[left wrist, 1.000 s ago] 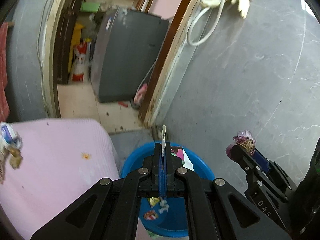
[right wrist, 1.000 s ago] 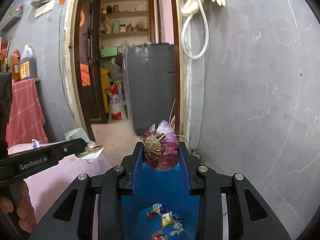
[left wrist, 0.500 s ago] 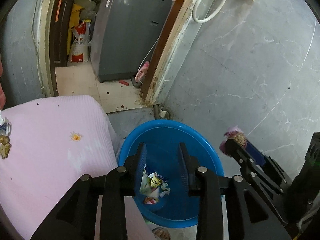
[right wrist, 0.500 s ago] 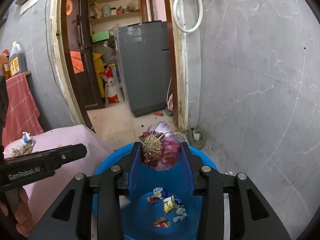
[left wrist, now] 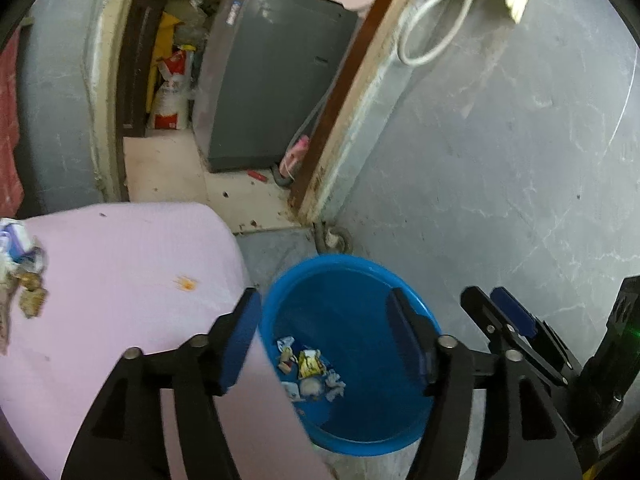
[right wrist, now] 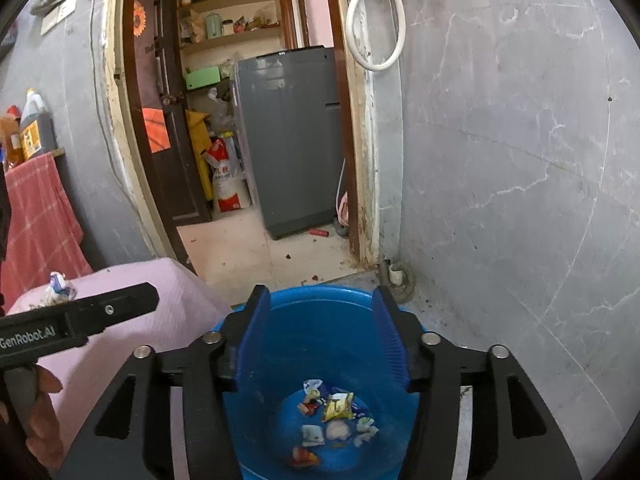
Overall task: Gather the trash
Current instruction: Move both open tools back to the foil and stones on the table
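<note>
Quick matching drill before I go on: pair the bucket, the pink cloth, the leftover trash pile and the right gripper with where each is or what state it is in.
1 bucket
2 pink cloth
3 trash pile
4 right gripper

A lies on the pink cloth
B open and empty, above the bucket
C on the floor, wrappers inside
D covers the surface left of the bucket

Pairs: 1-C, 2-D, 3-A, 4-B

Blue tub (right wrist: pixel 348 300) mouth open between pink table (left wrist: pixel 120 264), wall (right wrist: pixel 520 200)
</note>
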`<state>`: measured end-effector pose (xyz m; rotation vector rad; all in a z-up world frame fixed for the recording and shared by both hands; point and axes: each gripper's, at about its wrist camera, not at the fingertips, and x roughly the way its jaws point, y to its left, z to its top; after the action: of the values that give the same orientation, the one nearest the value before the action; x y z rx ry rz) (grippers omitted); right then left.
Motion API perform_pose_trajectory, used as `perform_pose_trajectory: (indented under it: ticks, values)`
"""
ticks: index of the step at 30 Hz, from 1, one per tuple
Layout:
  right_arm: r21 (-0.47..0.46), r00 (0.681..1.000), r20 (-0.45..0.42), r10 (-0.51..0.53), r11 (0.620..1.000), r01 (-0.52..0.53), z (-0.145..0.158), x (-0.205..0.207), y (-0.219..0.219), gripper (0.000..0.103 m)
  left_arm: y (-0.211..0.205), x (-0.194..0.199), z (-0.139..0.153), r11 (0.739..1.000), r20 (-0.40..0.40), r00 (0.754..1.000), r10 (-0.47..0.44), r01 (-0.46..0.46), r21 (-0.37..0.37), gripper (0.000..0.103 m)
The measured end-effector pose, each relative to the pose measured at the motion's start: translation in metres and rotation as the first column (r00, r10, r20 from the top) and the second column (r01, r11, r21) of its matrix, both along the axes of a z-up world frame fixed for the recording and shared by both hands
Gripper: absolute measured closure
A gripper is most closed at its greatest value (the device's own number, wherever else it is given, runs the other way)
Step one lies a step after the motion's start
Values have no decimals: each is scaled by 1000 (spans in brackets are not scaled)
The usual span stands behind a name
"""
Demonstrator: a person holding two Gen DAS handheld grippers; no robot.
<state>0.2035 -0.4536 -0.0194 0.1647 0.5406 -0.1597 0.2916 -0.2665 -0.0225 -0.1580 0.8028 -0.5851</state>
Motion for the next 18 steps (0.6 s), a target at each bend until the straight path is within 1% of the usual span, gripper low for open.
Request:
perform_pose_trajectory:
  ticks: [2, 3, 4, 5, 7, 8, 9, 10, 12, 18]
  values:
    - [3, 1000, 27, 7, 1000, -7, 7, -3, 4, 39, 15, -1, 8, 999, 25, 999, 37, -37, -19, 25]
    - [3, 999, 46, 10, 1000, -11, 11, -5, 7, 31, 23, -1, 11, 998, 39, 998, 54, -52, -33, 22]
    - [4, 998, 68, 18, 1000, -18, 15, -7, 10, 26, 33, -3, 16, 996, 59, 995, 78, -75, -52, 17]
    - [2, 996, 85, 23, 1000, -23, 19, -8, 13, 25, 42, -4, 20, 993, 77, 992, 102, -97, -65, 11]
    - [-2, 992, 121, 37, 999, -37, 27, -10, 20, 18, 62, -7, 30, 985, 122, 979, 161, -151, -84, 4]
    - [-4, 988, 144, 46, 999, -46, 32, -12, 24, 17, 70, -9, 33, 981, 143, 972, 185, -173, -92, 4]
    - [-7, 985, 166, 53, 999, -53, 36, -13, 28, 13, 80, -11, 38, 976, 163, 965, 206, -190, -103, 4]
    - [-9, 981, 186, 60, 998, -60, 41, -15, 32, 7, 88, -12, 41, 973, 175, 960, 219, -203, -109, 3]
    - [-8, 970, 230, 78, 997, -78, 50, -17, 40, 0, 106, -15, 48, 965, 201, 946, 255, -237, -113, 3]
    - [-26, 936, 319, 151, 988, -151, 70, -18, 71, 0, 148, -23, 63, 949, 259, 913, 314, -305, -77, 3]
